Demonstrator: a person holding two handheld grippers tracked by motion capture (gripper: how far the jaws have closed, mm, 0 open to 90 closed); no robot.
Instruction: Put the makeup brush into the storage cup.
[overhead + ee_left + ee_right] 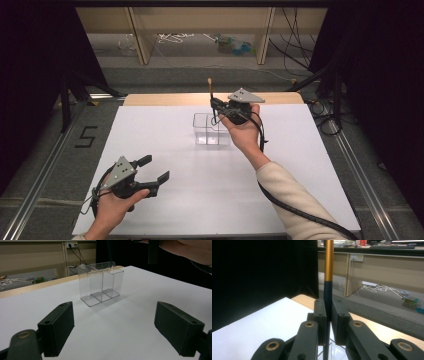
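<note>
A clear plastic holder [211,129] with three compartments stands on the white table top, right of centre toward the back, and stands ahead of the left gripper [101,282]. My right gripper [214,104] hovers over it, shut on a thin upright pen [210,87]. Its shaft is dark blue below and gold above [328,265], and sits pinched between the jaws [328,322]. The pen's lower end hangs at the holder's top; whether it is inside I cannot tell. My left gripper [155,168] rests at the front left, open, with nothing between its pads [117,327].
The white table top [150,125] ends in a wooden strip [165,99] at the back. Black curtains stand at both sides. Beyond the table, wooden shelving legs and loose cables [175,39] lie on the floor. A cable trails from the right sleeve [300,212].
</note>
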